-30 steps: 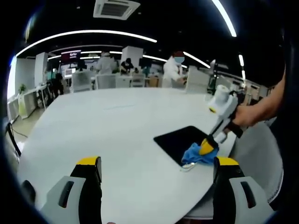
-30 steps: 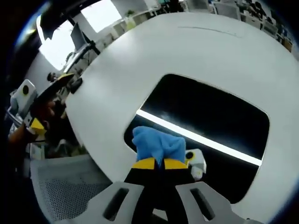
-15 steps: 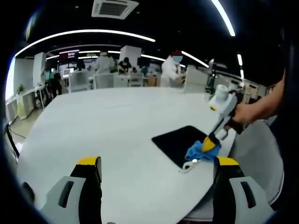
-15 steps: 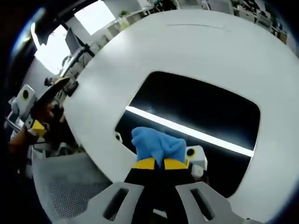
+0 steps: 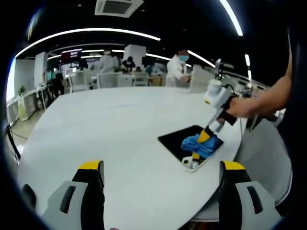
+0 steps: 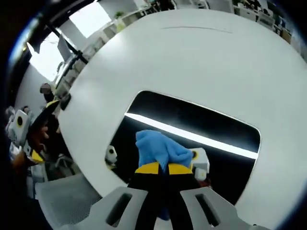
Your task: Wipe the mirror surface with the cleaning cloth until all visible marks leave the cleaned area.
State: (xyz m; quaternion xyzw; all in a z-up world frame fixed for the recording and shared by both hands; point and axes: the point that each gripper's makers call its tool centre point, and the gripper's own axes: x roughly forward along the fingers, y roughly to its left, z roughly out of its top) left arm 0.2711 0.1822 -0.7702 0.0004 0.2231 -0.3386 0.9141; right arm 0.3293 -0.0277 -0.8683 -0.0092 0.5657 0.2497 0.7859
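Right gripper view: cloth [image 6: 160, 151] on mirror [image 6: 211, 129].

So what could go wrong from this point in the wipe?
The mirror lies near the table edge and nothing holds it: the left gripper hovers open, apart from it. A push from the right gripper might slide it off. That gripper is shut on a small bunch of cloth, so its jaws could scrape the glass, and the far half could stay unwiped.

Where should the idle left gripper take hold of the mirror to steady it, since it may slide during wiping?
Probably the mirror's bare far-left edge, approached low across the table: it lies flat, and the right gripper with the cloth occupies the near end.
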